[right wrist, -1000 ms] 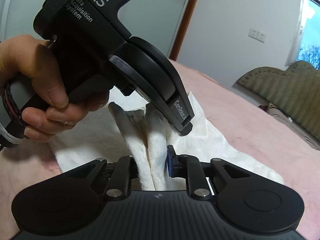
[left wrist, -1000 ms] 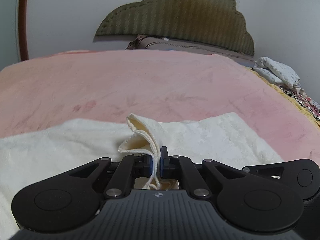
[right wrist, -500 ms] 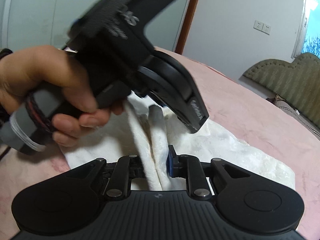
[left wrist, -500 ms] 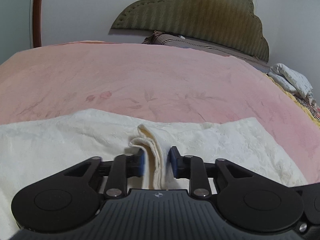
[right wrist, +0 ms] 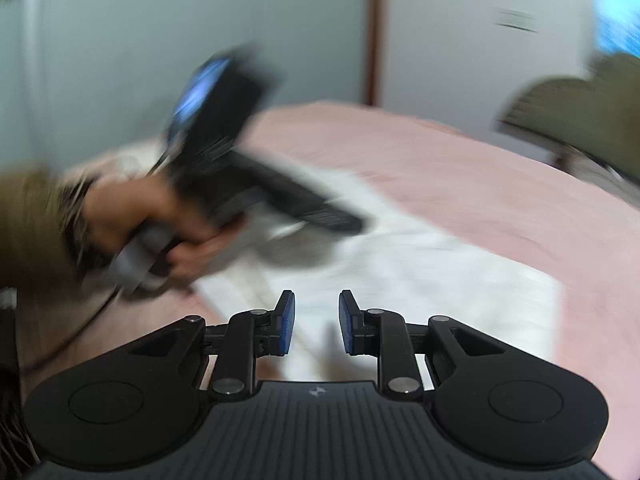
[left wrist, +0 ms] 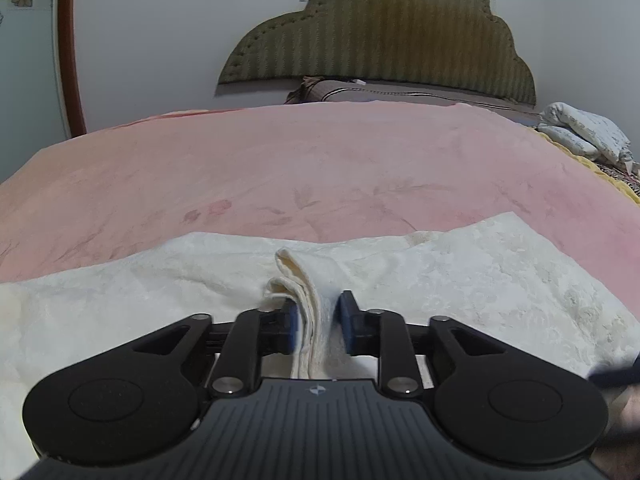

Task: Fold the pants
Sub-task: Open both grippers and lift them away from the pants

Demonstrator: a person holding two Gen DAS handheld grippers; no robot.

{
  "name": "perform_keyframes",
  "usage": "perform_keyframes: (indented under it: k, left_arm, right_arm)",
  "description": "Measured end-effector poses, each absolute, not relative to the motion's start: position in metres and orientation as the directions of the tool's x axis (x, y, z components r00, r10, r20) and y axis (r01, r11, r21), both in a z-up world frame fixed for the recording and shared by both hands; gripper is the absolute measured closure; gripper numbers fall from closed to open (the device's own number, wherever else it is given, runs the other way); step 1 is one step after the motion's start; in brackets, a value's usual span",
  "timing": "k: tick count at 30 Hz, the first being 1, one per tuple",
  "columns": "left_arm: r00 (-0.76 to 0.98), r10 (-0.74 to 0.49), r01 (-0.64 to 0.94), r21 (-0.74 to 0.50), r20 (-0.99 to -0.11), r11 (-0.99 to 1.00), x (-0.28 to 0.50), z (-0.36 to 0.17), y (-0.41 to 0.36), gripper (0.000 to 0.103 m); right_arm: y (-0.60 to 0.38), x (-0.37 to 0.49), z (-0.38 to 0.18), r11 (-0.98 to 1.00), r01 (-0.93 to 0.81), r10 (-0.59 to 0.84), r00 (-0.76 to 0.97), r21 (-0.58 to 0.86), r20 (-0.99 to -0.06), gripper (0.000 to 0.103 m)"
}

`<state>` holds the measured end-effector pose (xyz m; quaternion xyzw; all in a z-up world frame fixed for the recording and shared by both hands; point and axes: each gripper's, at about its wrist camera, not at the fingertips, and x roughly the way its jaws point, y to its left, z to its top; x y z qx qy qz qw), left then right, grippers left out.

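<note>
The cream-white pants lie flat on the pink bedspread. My left gripper is open, low over the pants. A raised fold of the cloth stands between its jaws and leans on the left pad. My right gripper is open and empty, above the near edge of the pants. The right wrist view is blurred; it shows the left gripper's body in the person's hand, over the left part of the pants.
An olive padded headboard stands at the far end of the bed with a brown pillow below it. A floral white bundle lies at the far right edge. A wall and door frame are behind.
Both grippers have opened and let go of the pants' folded edge. The fold has sunk lower. The right gripper has pulled back and swung, blurring its view.
</note>
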<state>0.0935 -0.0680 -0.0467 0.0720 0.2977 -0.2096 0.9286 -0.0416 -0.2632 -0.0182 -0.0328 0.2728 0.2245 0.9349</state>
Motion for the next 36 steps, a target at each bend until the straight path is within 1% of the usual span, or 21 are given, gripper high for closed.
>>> perform_keyframes:
  k: [1, 2, 3, 4, 5, 6, 9, 11, 13, 16, 18, 19, 21, 23, 25, 27, 29, 30, 31, 34, 36]
  left_arm:
    - [0.735, -0.337, 0.419, 0.003, -0.589, 0.908, 0.094, -0.046, -0.066, 0.057]
    - [0.739, -0.322, 0.400, 0.000, -0.592, 0.917, 0.094, -0.046, -0.063, 0.053]
    - [0.747, -0.304, 0.379, 0.003, -0.591, 0.925, 0.094, -0.045, -0.060, 0.048]
    - [0.755, -0.286, 0.362, 0.011, -0.590, 0.932, 0.094, -0.043, -0.056, 0.046]
    - [0.762, -0.269, 0.346, 0.021, -0.589, 0.938, 0.094, -0.041, -0.052, 0.045]
    - [0.775, -0.243, 0.322, 0.034, -0.583, 0.946, 0.093, -0.039, -0.047, 0.045]
    - [0.817, -0.156, 0.231, 0.067, -0.555, 0.971, 0.097, -0.025, -0.040, 0.047]
    - [0.825, -0.175, 0.229, 0.036, -0.538, 0.973, 0.100, -0.012, -0.042, 0.047]
    - [0.810, -0.237, 0.280, -0.002, -0.536, 0.960, 0.102, -0.003, -0.049, 0.046]
    - [0.774, -0.311, 0.370, -0.006, -0.551, 0.929, 0.103, -0.006, -0.072, 0.042]
    - [0.757, -0.290, 0.383, 0.037, -0.585, 0.923, 0.110, -0.020, -0.087, 0.041]
    - [0.745, -0.262, 0.372, 0.056, -0.613, 0.926, 0.116, -0.030, -0.092, 0.041]
    - [0.713, -0.224, 0.346, 0.055, -0.664, 0.937, 0.130, -0.046, -0.093, 0.037]
    - [0.726, -0.231, 0.325, 0.027, -0.647, 0.945, 0.128, -0.044, -0.088, 0.038]
    - [0.753, -0.213, 0.325, 0.070, -0.623, 0.943, 0.118, -0.038, -0.090, 0.038]
    - [0.778, -0.200, 0.329, 0.115, -0.596, 0.937, 0.103, -0.033, -0.093, 0.035]
    - [0.792, -0.214, 0.340, 0.122, -0.572, 0.932, 0.088, -0.028, -0.095, 0.027]
    - [0.792, -0.227, 0.349, 0.115, -0.567, 0.930, 0.081, -0.028, -0.095, 0.019]
    - [0.787, -0.236, 0.358, 0.109, -0.570, 0.928, 0.076, -0.030, -0.095, 0.015]
    - [0.758, -0.250, 0.392, 0.114, -0.603, 0.913, 0.066, -0.046, -0.098, 0.015]
    - [0.756, -0.241, 0.397, 0.135, -0.608, 0.908, 0.062, -0.061, -0.099, 0.013]
  right_arm:
    - [-0.281, -0.041, -0.018, 0.916, -0.388, 0.385, 0.767, 0.107, -0.514, 0.080]
    - [-0.297, -0.038, -0.021, 0.929, -0.340, 0.364, 0.770, 0.145, -0.524, 0.080]
    - [-0.312, -0.030, -0.030, 0.946, -0.280, 0.323, 0.752, 0.166, -0.575, 0.080]
    - [-0.320, -0.024, -0.040, 0.962, -0.227, 0.269, 0.718, 0.149, -0.642, 0.081]
    - [-0.325, -0.023, -0.048, 0.972, -0.202, 0.229, 0.696, 0.121, -0.681, 0.081]
    - [-0.328, -0.026, -0.050, 0.974, -0.196, 0.221, 0.700, 0.115, -0.680, 0.081]
    - [-0.330, -0.027, -0.030, 0.964, -0.204, 0.266, 0.759, 0.171, -0.594, 0.080]
    - [-0.327, -0.015, -0.019, 0.968, -0.199, 0.249, 0.802, 0.150, -0.543, 0.079]
    - [-0.321, 0.010, -0.018, 0.976, -0.194, 0.219, 0.821, 0.104, -0.528, 0.078]
    - [-0.325, 0.056, -0.034, 0.982, -0.150, 0.187, 0.792, 0.112, -0.582, 0.074]
    - [-0.327, 0.076, -0.056, 0.988, -0.113, 0.157, 0.745, 0.109, -0.648, 0.074]
    - [-0.325, 0.071, -0.062, 0.988, -0.102, 0.155, 0.738, 0.118, -0.657, 0.074]
    - [-0.326, 0.062, -0.058, 0.988, -0.070, 0.145, 0.751, 0.140, -0.644, 0.074]
    - [-0.319, 0.047, -0.050, 0.995, -0.047, 0.093, 0.778, 0.091, -0.622, 0.073]
    - [-0.313, 0.028, -0.043, 0.996, -0.061, 0.092, 0.792, 0.072, -0.604, 0.073]
    - [-0.308, 0.014, -0.043, 0.988, -0.116, 0.154, 0.784, 0.102, -0.601, 0.064]
    - [-0.300, 0.005, -0.052, 0.984, -0.149, 0.177, 0.765, 0.097, -0.619, 0.034]
    - [-0.296, 0.003, -0.061, 0.986, -0.153, 0.164, 0.759, 0.072, -0.630, 0.031]
    - [-0.292, -0.001, -0.068, 0.987, -0.156, 0.149, 0.764, 0.045, -0.627, 0.030]
    - [-0.288, -0.007, -0.074, 0.990, -0.141, 0.132, 0.795, 0.031, -0.592, 0.027]
    - [-0.287, -0.006, -0.075, 0.990, -0.135, 0.139, 0.797, 0.050, -0.588, 0.020]
